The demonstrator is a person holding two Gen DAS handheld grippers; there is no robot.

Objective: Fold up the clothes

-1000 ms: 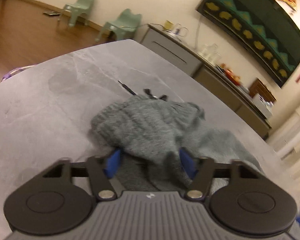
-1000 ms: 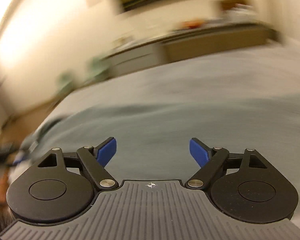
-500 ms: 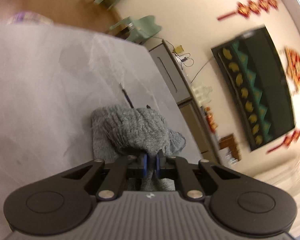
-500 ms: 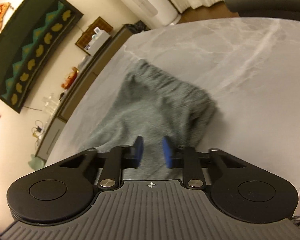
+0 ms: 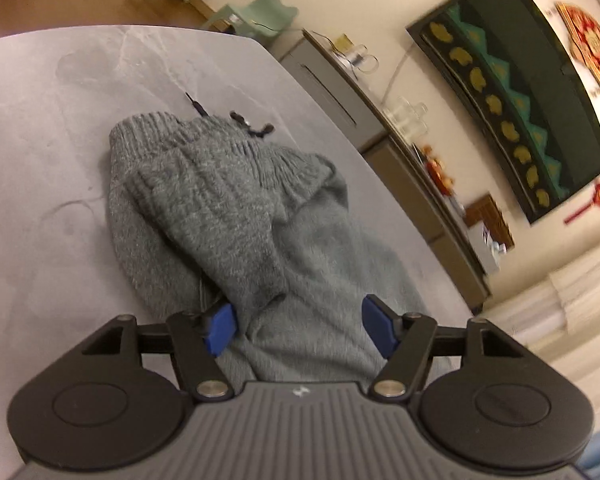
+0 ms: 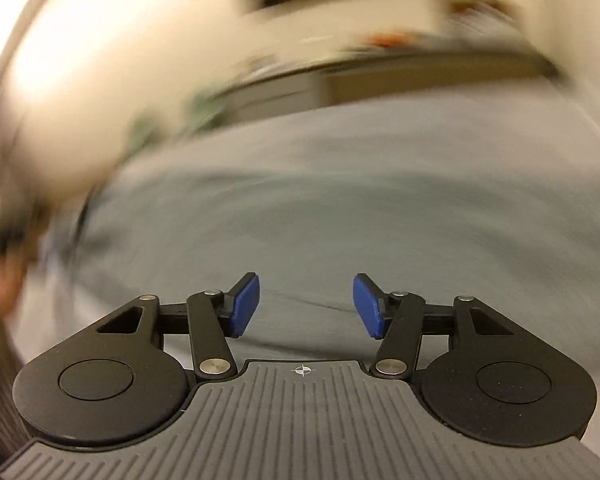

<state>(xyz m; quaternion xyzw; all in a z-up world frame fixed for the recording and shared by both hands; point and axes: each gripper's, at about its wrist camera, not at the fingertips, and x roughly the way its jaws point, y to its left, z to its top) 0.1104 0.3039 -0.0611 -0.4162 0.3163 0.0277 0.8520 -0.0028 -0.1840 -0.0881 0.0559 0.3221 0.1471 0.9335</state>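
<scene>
Left tool (image 5: pixel 300 326): blue pads spread wide, gripping nothing, low over grey knit sweater (image 5: pixel 236 216), near pad touching a folded ribbed layer. Sweater: lay bunched on grey marble counter (image 5: pixel 40 140), ribbed cuff or hem at far end. Beyond sweater: small black cord piece (image 5: pixel 252 124) on counter. Farther off: sideboard (image 5: pixel 340 92), green chairs (image 5: pixel 260 14), dark wall panel (image 5: pixel 520 92). Right tool (image 6: pixel 306 306): pads apart, empty, above blurred grey surface; surroundings too smeared to identify.
</scene>
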